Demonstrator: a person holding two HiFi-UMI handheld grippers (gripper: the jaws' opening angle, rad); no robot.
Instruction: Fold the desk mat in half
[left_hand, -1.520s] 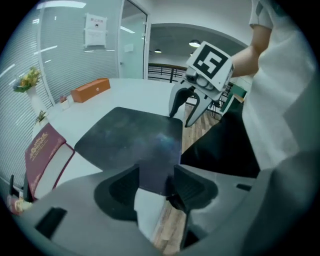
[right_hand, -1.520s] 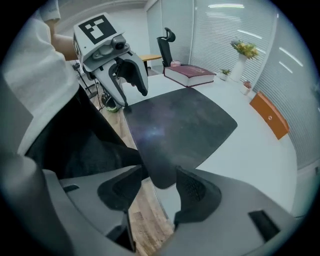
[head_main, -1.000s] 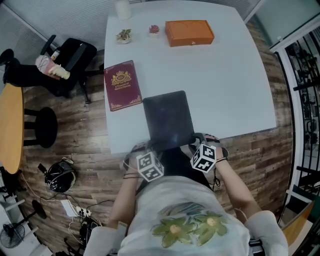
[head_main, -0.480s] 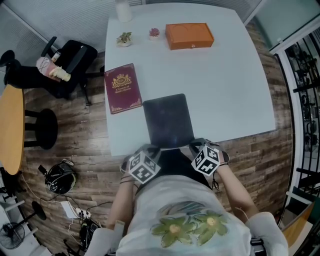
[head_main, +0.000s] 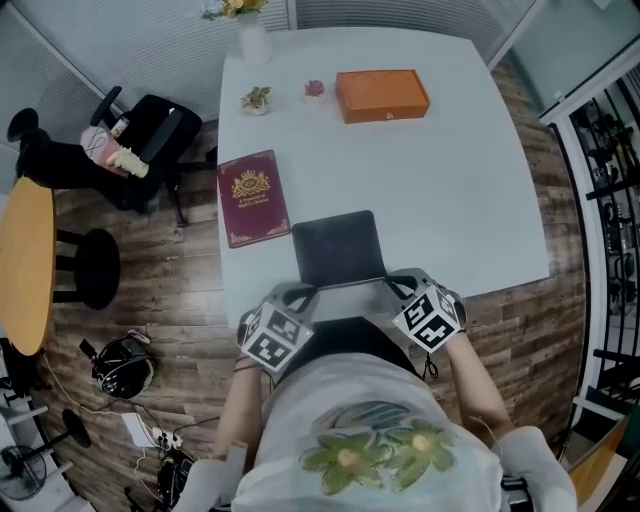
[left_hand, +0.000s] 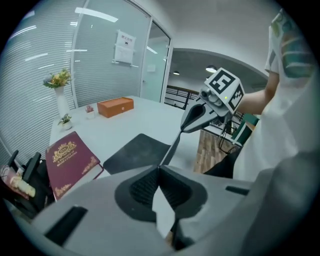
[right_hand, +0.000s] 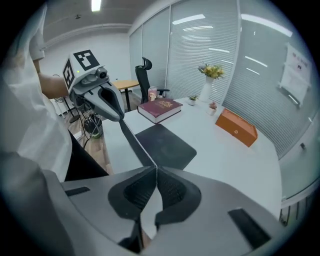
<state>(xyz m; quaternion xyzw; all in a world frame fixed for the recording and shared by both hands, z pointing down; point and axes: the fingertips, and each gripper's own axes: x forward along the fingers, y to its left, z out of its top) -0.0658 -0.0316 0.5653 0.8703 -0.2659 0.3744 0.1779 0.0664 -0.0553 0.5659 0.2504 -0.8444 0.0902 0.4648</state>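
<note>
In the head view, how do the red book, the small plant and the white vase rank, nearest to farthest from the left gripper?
1. Red book, left side, just beyond the left gripper.
2. Small plant, farther back, left.
3. White vase, far edge, left.

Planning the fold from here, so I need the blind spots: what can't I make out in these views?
Underside of the desk mat at its raised near edge: head view, hidden by the mat itself, the left tool and the right tool.
Near edge of the table between them: head view, covered by the raised mat.
Flowers in the vase: head view, cut off by the top edge.
Title on the book: too small in every view.
</note>
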